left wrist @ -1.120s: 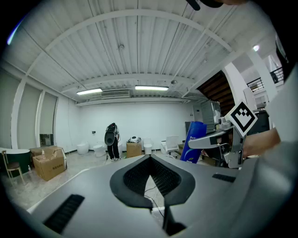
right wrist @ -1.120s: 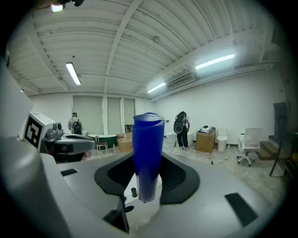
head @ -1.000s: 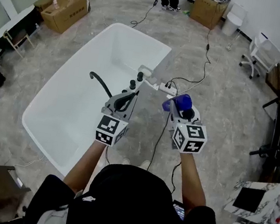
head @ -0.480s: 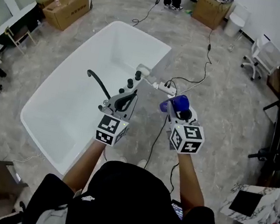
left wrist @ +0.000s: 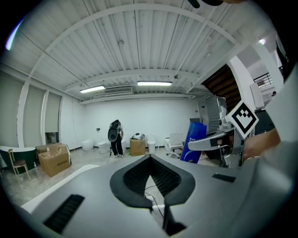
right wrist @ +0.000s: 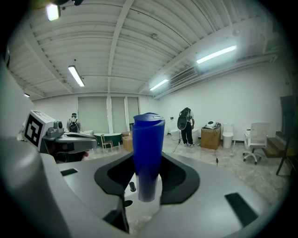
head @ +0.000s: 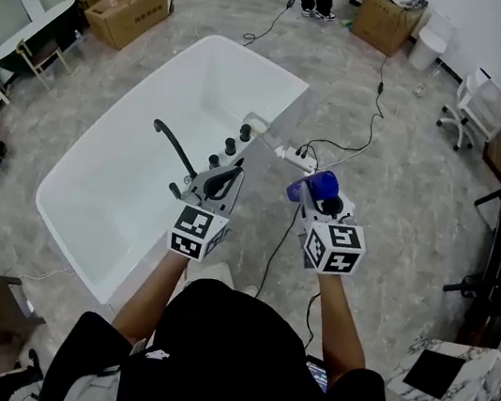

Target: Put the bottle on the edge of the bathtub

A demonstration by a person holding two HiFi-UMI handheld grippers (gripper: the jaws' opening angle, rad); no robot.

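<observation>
Head view: the right hand-held gripper holds the blue bottle upright, near the bathtub rim and not yet on it.

Left gripper view: the left hand-held gripper is closed and empty.

Right gripper view: the jaws clamp the bottle's lower body. It is likely light, stiff, slick plastic, so a mid-body hold suits it.

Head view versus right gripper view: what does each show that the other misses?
Only the head view: the whole white bathtub, its black faucet and the power strip on the floor. Only the right gripper view: the right gripper with its jaws pressed on the lower body of the blue bottle, and the ceiling lights. Both: the blue bottle and the left gripper.
</observation>
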